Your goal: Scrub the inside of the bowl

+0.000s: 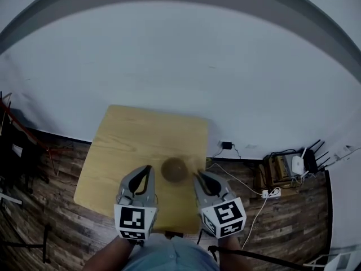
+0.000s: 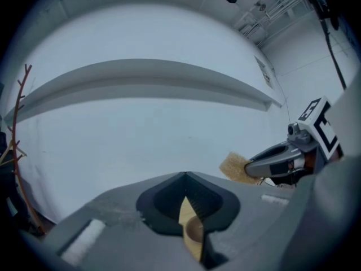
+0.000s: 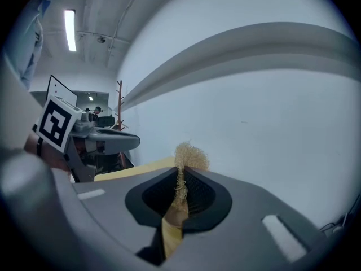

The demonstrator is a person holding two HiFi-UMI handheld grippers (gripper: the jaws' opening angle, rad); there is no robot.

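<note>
A small brown bowl (image 1: pixel 174 169) stands upright on the wooden table (image 1: pixel 130 140), near its front right part. My left gripper (image 1: pixel 148 168) is shut and holds nothing; it hovers just left of the bowl. Below its closed jaws, the left gripper view shows a slice of the bowl (image 2: pixel 193 233). My right gripper (image 1: pixel 196 175) hovers just right of the bowl, shut on a tan fibrous scrub pad (image 3: pixel 189 157). That pad (image 2: pixel 236 167) sticks out past the right gripper's (image 2: pixel 251 168) tips. Both grippers are raised above the table.
The table stands against a plain white wall (image 1: pixel 186 66). On the wood floor to the right lie cables, a power strip (image 1: pixel 271 192) and a white router (image 1: pixel 298 164). A red-brown stand (image 1: pixel 11 117) is at the left.
</note>
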